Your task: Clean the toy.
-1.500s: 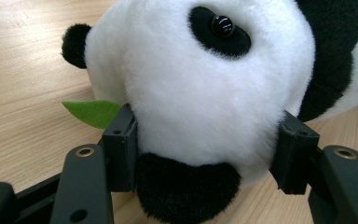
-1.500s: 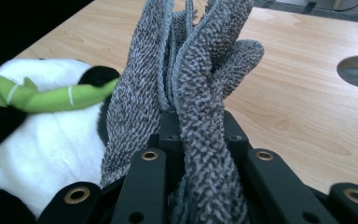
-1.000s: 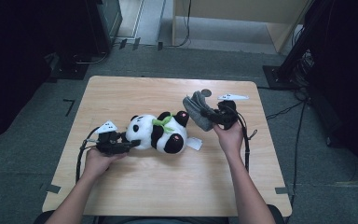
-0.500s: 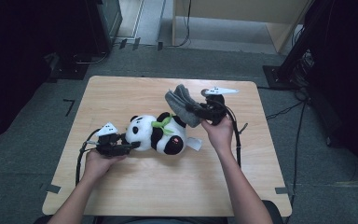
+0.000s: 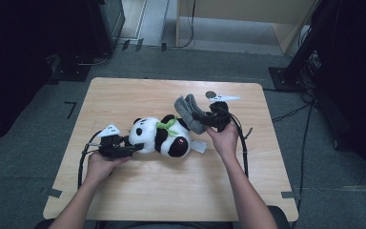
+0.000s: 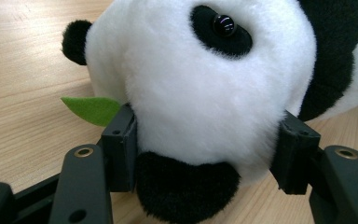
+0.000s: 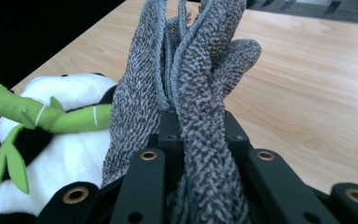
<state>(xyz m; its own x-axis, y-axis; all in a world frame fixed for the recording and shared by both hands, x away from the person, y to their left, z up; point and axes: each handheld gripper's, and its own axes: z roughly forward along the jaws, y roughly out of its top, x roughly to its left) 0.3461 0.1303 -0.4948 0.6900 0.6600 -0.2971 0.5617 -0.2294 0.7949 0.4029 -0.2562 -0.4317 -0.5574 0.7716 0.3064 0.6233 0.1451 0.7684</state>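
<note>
Panda (image 5: 164, 138) lies on the table (image 5: 138, 195), black-and-white plush, green bamboo at its chest. Your left gripper (image 5: 128, 150) clamps its head; your right gripper (image 5: 201, 117) pinches a grey cloth (image 5: 189, 112).

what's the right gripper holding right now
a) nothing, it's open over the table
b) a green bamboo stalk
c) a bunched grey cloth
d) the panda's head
c: in the right gripper view the right gripper has its jaws pinched on a bunched grey cloth, while the panda has its head between the jaws of the left gripper.
</note>
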